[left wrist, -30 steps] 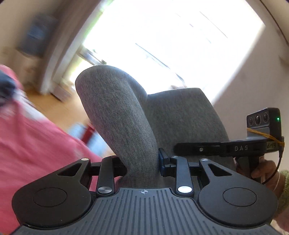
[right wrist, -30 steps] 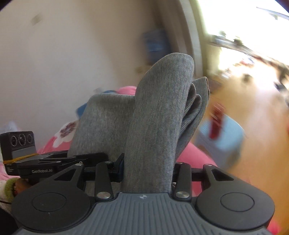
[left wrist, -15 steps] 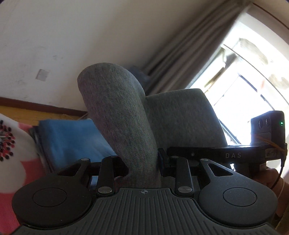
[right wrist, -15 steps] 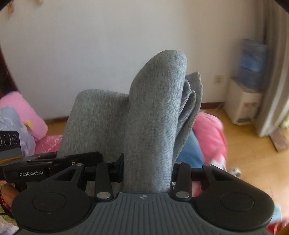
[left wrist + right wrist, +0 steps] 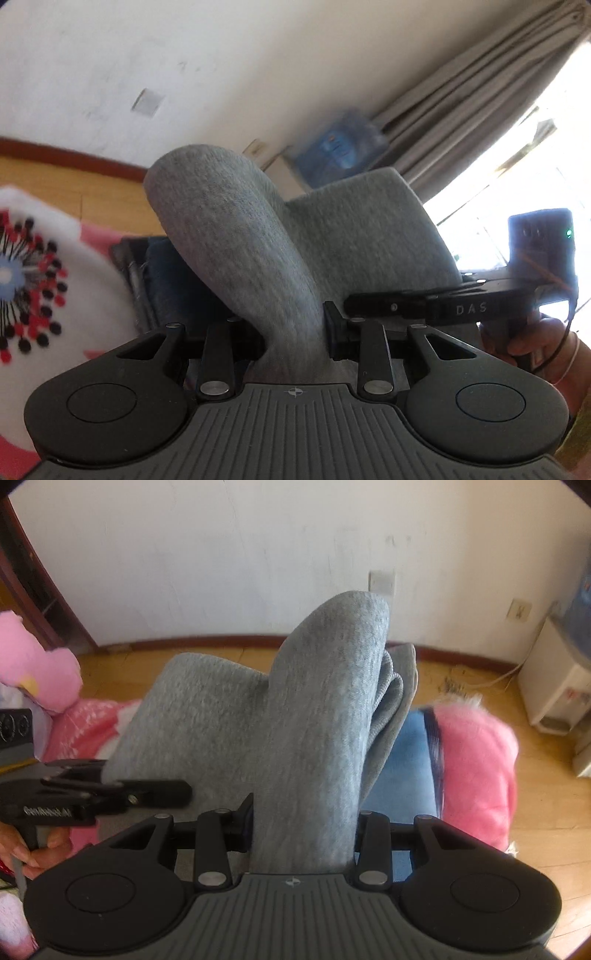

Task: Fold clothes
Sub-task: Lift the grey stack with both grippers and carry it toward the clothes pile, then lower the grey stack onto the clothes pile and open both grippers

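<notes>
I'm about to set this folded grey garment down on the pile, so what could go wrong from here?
1. The folded grey garment is bunched thick in the right gripper; its loose layers at the right edge could splay open on release.
2. The left gripper pinches only a narrow roll, so the fold may sag or twist.
3. The blue folded clothes below sit beside a pink fluffy garment; a skewed landing could topple the stack.

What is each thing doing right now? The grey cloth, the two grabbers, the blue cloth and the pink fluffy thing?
Grey cloth: folded thick, held up by both grabbers.
Left grabber: shut on the grey cloth.
Right grabber: shut on the grey cloth.
Blue cloth: folded, lying flat.
Pink fluffy thing: lying beside the blue cloth.
</notes>
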